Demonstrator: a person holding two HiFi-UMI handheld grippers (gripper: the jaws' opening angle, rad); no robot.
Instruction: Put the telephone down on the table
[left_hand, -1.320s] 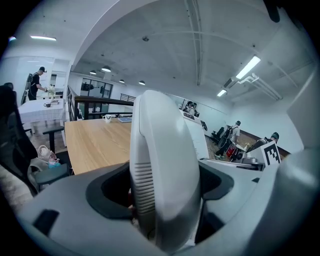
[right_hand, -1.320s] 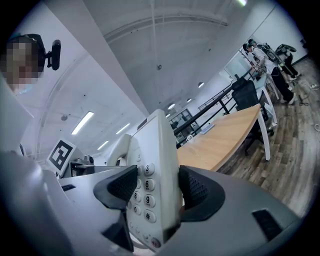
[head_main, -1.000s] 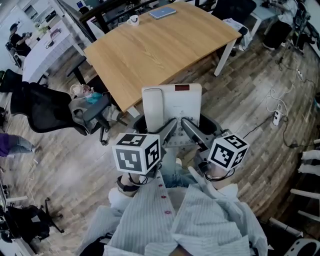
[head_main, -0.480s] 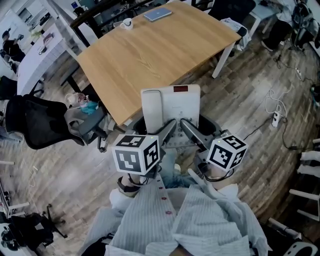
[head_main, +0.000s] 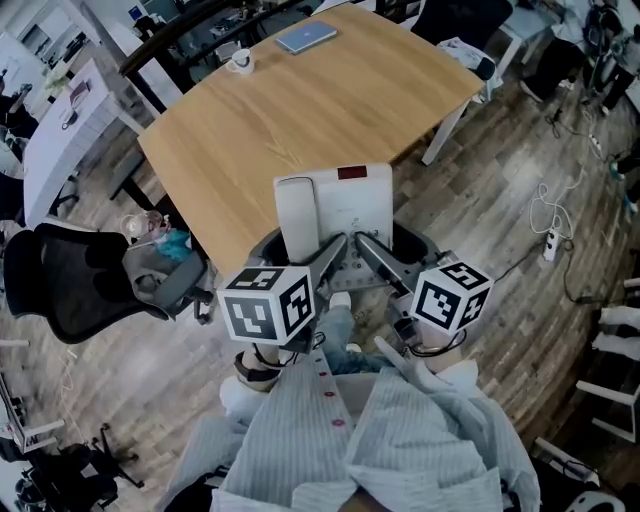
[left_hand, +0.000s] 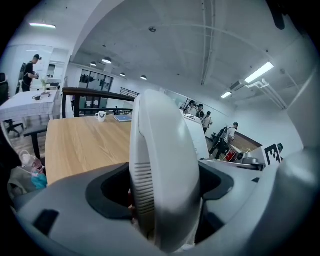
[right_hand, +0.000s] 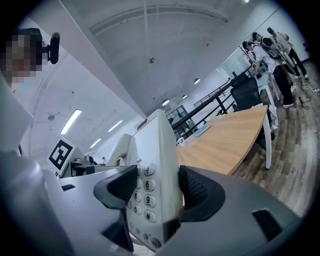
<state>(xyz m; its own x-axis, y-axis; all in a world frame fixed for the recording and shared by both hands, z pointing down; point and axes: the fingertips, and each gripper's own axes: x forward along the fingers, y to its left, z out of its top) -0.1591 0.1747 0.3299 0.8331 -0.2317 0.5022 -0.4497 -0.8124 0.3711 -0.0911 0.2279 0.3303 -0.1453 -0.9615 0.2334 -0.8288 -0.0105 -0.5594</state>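
Observation:
A white desk telephone (head_main: 335, 205) with its handset (head_main: 298, 210) on the left side is held flat in the air by both grippers, over the near edge of the wooden table (head_main: 290, 110). My left gripper (head_main: 322, 258) is shut on the handset side (left_hand: 162, 170); its jaws press the phone's near edge. My right gripper (head_main: 368, 252) is shut on the keypad side (right_hand: 150, 185), number keys showing between the black pads (right_hand: 195, 192). The phone's underside is hidden.
A white cup (head_main: 239, 62) and a blue notebook (head_main: 306, 37) lie at the table's far end. A black office chair (head_main: 95, 285) with a bag stands left of me. White table legs (head_main: 438, 135) and a power strip with cables (head_main: 548, 240) are on the right floor.
Both grippers and the telephone have moved forward, from above the floor in front of the table to over the table's near edge. The grip is unchanged.

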